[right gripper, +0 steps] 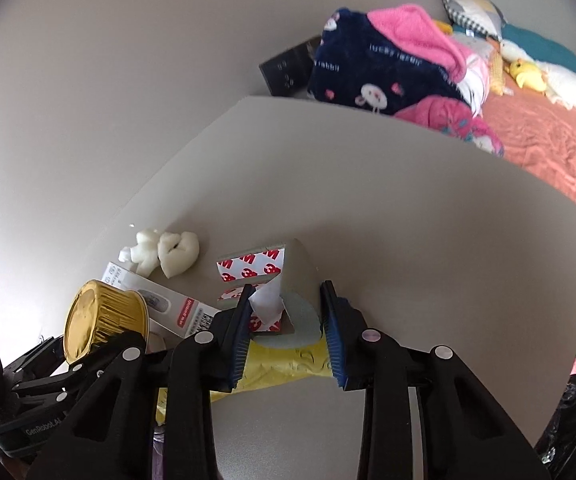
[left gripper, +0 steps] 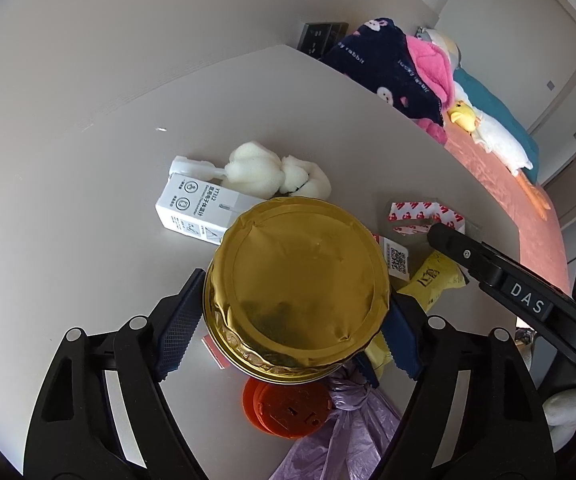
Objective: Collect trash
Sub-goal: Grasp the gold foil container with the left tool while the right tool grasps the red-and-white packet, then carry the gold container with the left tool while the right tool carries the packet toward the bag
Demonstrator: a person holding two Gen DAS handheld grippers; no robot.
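The left gripper was clenched on a gold foil cup, its blue pads pressed against the cup's sides, holding it tipped above the surface. In the right wrist view the cup showed sideways, its foil bottom facing left. Directly under it lay an orange lid and the knotted neck of a purple bag, with a small red-edged scrap just beside the left pad.

The right gripper had its jaws parted, not clamped on anything; between them sat a curled white paper strip and a grey-green disc, over a yellow wrapper. Whether the pads touched the strip I could not tell. In the left wrist view the right gripper's black finger reached over the wrapper, next to a QR-code tag.

Just beyond lay the red-and-white 3M backing, and to its left a white box partly hidden by the cup. Past the box rested white foam lumps, touching its far end.

Beyond the surface's edge was a bed with an orange sheet, a navy blanket with pink lining, and a yellow duck toy. A dark socket panel sat on the wall behind.
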